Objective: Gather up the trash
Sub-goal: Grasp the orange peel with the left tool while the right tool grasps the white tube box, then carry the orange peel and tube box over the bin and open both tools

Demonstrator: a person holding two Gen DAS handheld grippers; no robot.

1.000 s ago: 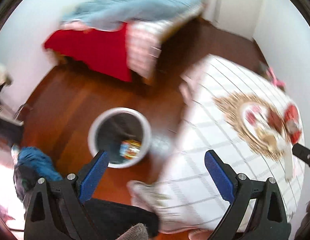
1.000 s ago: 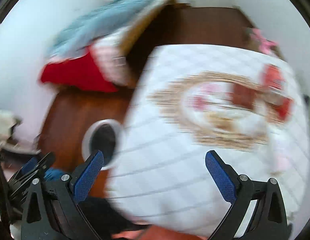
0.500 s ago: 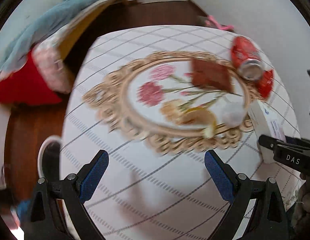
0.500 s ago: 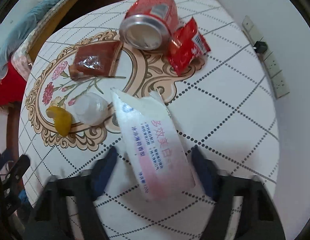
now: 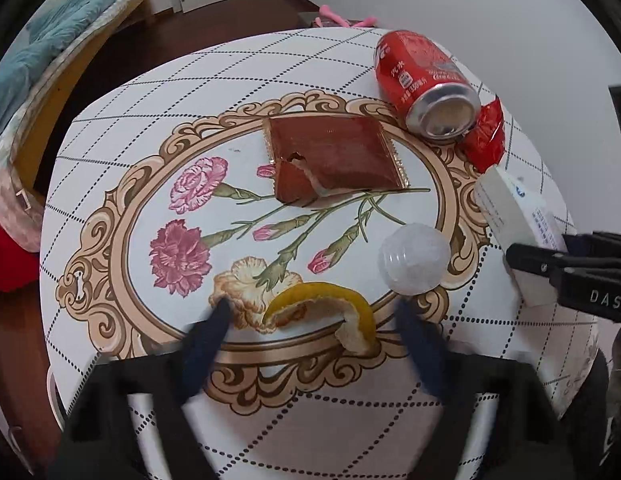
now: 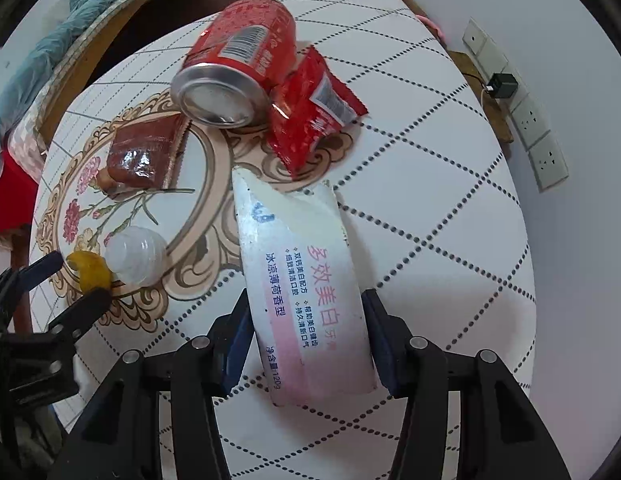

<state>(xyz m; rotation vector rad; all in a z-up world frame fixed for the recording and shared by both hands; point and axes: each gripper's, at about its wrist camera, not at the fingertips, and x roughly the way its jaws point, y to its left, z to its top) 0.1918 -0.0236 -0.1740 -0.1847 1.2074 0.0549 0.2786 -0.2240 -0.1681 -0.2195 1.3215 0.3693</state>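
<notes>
Round patterned surface (image 5: 110, 184) in a bedroom, littered with trash, and both tools going in at once.

The right tool (image 6: 306, 340) has its pads pressed on both sides of the white toothpaste box (image 6: 306, 280), near its lower end. The left tool (image 5: 314, 324) has just been closing, fingers blurred either side of the yellow peel (image 5: 322, 308), not pinching it yet as far as I can tell. I'd keep the box grip gentle since empty card crushes, and lift straight up so it doesn't swing into the red wrapper (image 6: 314, 116). For the peel, come low and catch the thick curl without nudging the clear plastic cup (image 5: 414, 260) next to it. The can (image 5: 426, 84) and brown packet (image 5: 334, 160) can wait.
</notes>
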